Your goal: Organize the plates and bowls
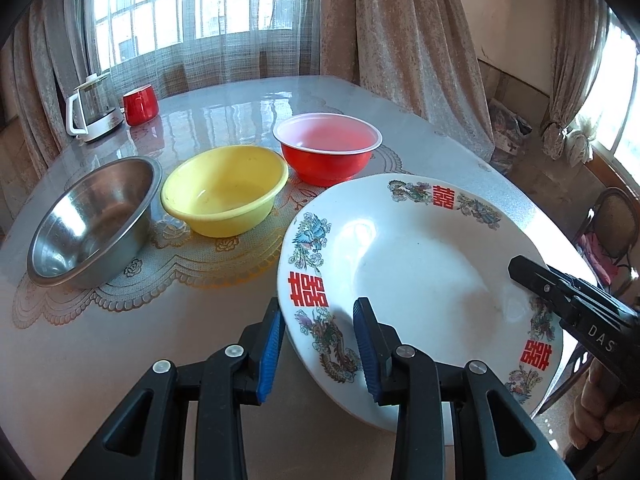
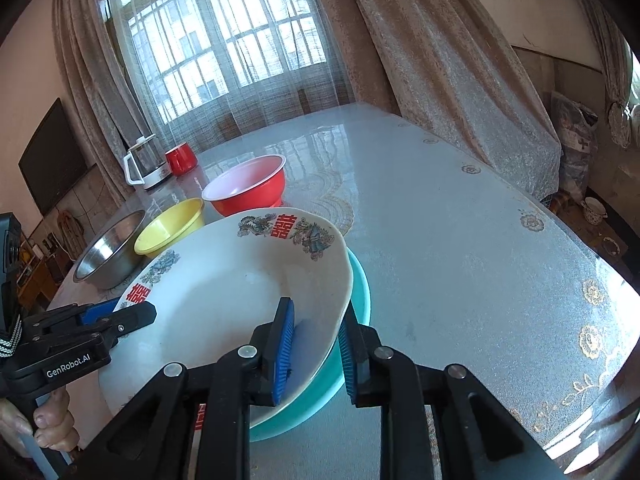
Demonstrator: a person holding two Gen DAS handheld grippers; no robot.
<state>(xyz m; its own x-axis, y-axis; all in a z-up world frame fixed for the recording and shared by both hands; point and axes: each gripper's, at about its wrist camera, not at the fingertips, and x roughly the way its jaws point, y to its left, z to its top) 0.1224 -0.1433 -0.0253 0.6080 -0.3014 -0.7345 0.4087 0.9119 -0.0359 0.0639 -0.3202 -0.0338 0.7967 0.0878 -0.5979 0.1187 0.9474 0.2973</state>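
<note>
Nearest, one white ceramic plate (image 1: 416, 264) with deep well, rim decorated with red double-happiness characters, dragons and phoenixes; tilted, raised edge toward the bowls, lying over one teal plate (image 2: 356, 304) that peeks out beneath its right edge on the table (image 2: 460, 240). Left gripper (image 1: 318, 344) angled downward, blue pads (image 1: 270, 354) straddling the plate's left rim, one finger under and one over; pads near the rim, firm contact not discernible. Right gripper (image 2: 316, 344) likewise angled downward, astride the opposite rim, left pad (image 2: 284, 348) lying in the white well, right pad outside against the teal edge; actual clamping not discernible. Each tool carried by a bare hand (image 2: 48, 424) wrapped around its handle. Farther out, three bowls in a row on a lace mat: one stainless steel bowl (image 1: 92, 220), one yellow plastic bowl (image 1: 224, 190), one red bowl with white interior (image 1: 326, 146), all upright and empty. At the far left corner, one glass kettle (image 1: 94, 106) beside one red mug (image 1: 139, 104). Beyond, curtained window.
</note>
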